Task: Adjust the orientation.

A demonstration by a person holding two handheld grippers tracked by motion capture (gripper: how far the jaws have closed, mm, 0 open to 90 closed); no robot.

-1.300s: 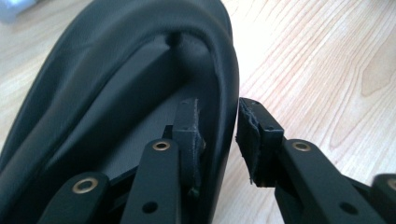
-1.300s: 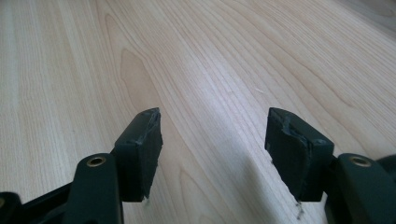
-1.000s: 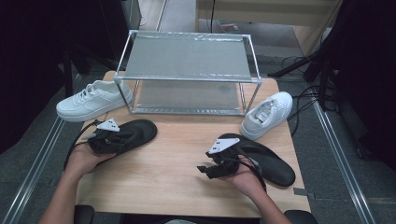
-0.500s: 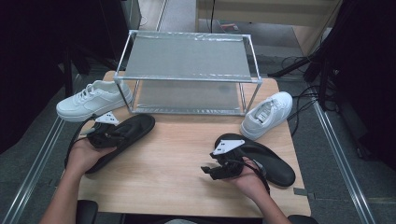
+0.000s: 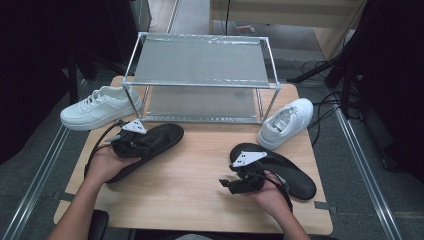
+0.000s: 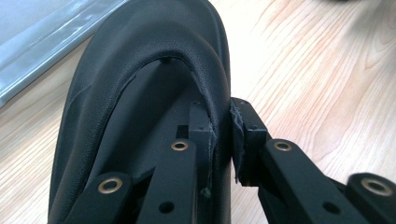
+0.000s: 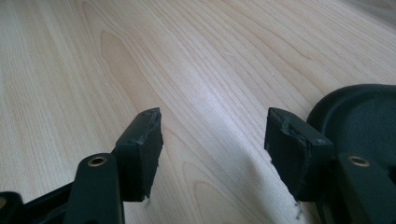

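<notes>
A black slipper point(image 5: 162, 139) lies at the table's left, just in front of the rack. My left gripper point(image 5: 131, 144) is shut on its strap; in the left gripper view the strap point(image 6: 212, 84) is pinched between the two pads, and the slipper's sole point(image 6: 116, 79) stretches ahead. A second black slipper point(image 5: 292, 174) lies at the right front. My right gripper point(image 5: 227, 184) hovers just left of it, open, pointing left over bare wood. In the right gripper view that gripper point(image 7: 212, 140) has nothing between its pads, and the slipper's edge point(image 7: 362, 105) sits at the right.
A two-shelf metal rack point(image 5: 200, 65) stands at the back middle of the wooden table point(image 5: 200, 165). One white sneaker point(image 5: 97, 106) rests left of the rack, another point(image 5: 286, 121) at its right front corner. Cables lie on the floor at the right.
My left hand has moved the black slipper a little to the right and toward the rack, raising it slightly. The right hand has stayed almost where it was.
</notes>
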